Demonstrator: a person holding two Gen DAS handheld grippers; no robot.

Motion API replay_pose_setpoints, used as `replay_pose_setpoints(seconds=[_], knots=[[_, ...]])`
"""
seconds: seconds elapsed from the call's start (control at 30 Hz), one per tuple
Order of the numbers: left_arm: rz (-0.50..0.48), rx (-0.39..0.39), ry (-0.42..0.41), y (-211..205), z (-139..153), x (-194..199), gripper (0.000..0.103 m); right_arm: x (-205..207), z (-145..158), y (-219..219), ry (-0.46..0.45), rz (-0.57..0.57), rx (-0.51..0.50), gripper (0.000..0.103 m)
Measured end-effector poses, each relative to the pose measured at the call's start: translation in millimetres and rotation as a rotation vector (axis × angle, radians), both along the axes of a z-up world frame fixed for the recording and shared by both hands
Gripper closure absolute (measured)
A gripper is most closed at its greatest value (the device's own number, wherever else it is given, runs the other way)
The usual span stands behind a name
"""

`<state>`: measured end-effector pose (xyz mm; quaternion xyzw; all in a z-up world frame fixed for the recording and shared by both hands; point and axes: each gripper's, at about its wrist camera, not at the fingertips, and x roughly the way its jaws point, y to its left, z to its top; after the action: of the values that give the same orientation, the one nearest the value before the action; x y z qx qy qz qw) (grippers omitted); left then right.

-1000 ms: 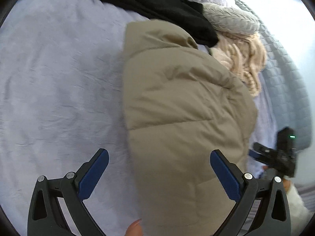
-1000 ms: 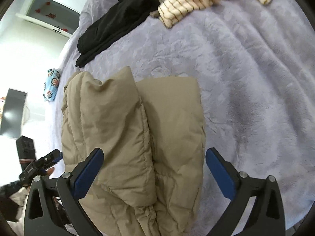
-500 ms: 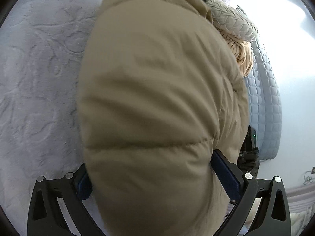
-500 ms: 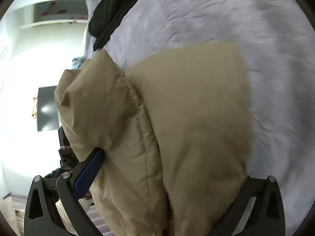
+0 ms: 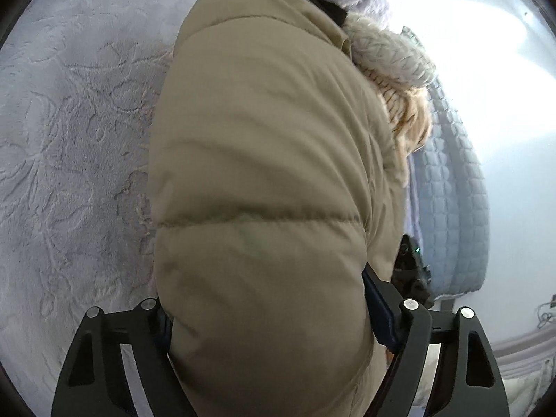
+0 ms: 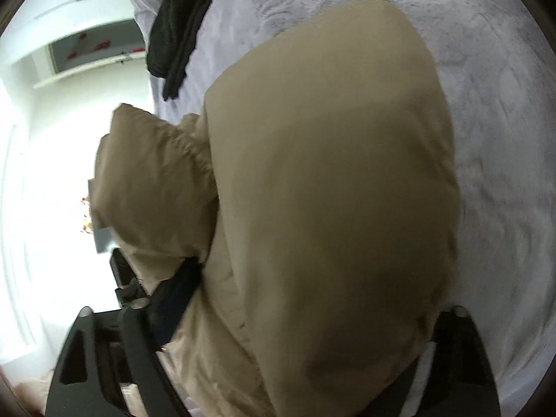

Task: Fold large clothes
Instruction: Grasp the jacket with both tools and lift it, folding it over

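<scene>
A folded beige puffer jacket (image 5: 260, 139) lies on a lavender bedspread (image 5: 69, 139) and fills the middle of both views. My left gripper (image 5: 267, 312) straddles one end of it. Its jaws are closing, and the padding bulges between the fingers and over the blue pads (image 5: 380, 316). My right gripper (image 6: 305, 299) straddles the other end of the jacket (image 6: 330, 173). Its jaws are closing too; the left pad (image 6: 173, 295) presses into the fabric, and the jacket hides the right finger. The right gripper's body (image 5: 411, 271) shows past the jacket in the left wrist view.
A black garment (image 6: 180, 27) lies on the bedspread (image 6: 504, 139) beyond the jacket. A cream knit sweater (image 5: 392, 59) and a fuzzy cream garment (image 5: 410, 121) sit behind it. A quilted blue-grey cover (image 5: 451, 201) hangs at the bed's edge, with a white wall beyond.
Both grippers have come down and forward onto the jacket, which now fills each view. Their jaws have narrowed from wide apart to pressing the padding.
</scene>
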<state>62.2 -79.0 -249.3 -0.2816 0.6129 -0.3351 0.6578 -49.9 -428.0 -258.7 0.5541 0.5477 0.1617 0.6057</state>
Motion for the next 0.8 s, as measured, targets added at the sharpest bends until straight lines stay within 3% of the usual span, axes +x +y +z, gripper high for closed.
replay_pose_setpoints(seconds=[0.2,0.4,0.63,0.8], knots=[[-0.03,-0.077,-0.06,20.0,33.1,7.9,0.019,3.7,31.1,30.9,-0.079,0.008,-0.001,0.023],[-0.029,-0.094,-0.135,93.1,73.5,34.5,0.019,26.4,61.7,108.4,-0.157,0.01,-0.03,0.023],[0.046,-0.018,-0.184,227.5,96.3,81.2,0.019,102.4,65.0,240.0,-0.222,0.097,-0.027,0.023],[0.121,0.082,-0.194,317.8,80.0,116.5,0.019,159.7,42.8,325.4,-0.222,0.175,-0.036,0.023]])
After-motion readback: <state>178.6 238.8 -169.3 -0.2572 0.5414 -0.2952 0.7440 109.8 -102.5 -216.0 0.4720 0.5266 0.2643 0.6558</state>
